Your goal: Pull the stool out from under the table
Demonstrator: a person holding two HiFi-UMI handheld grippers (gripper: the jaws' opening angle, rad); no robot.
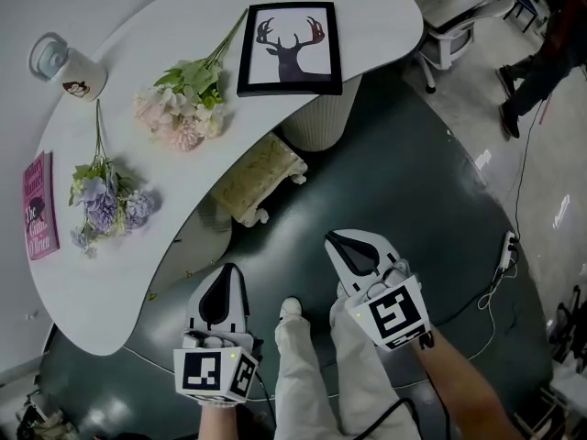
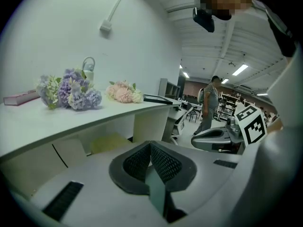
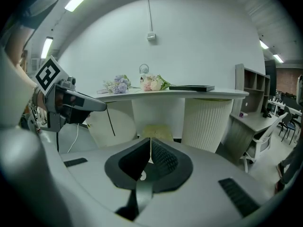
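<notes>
Both grippers are low on the near side of the table, over a dark floor mat.
- Left gripper: fingers pressed together, nothing between them.
- Right gripper: fingers also closed tight, empty. It sits slightly closer to the table than the left one.
- A pale trouser leg and a shoe show between the two grippers.

Stool: pale yellow cushion, white legs.
- It stands on the mat ahead of both grippers, apart from the fingers, with no contact.
- One long side is tucked under the table's near edge; the rest pokes out.
- It is just beside the table's ribbed white pedestal.
- In the right gripper view it shows straight beyond the closed tips.
- In the left gripper view it lies a little left of the tips, beneath the tabletop.

The tabletop is white and curved. On it:
- purple flowers near the front edge
- a pink book at the left end
- pink flowers mid-table
- a framed deer picture over the pedestal
- a mug at the far side

Past the table's right end are a white chair and a person's legs.
</notes>
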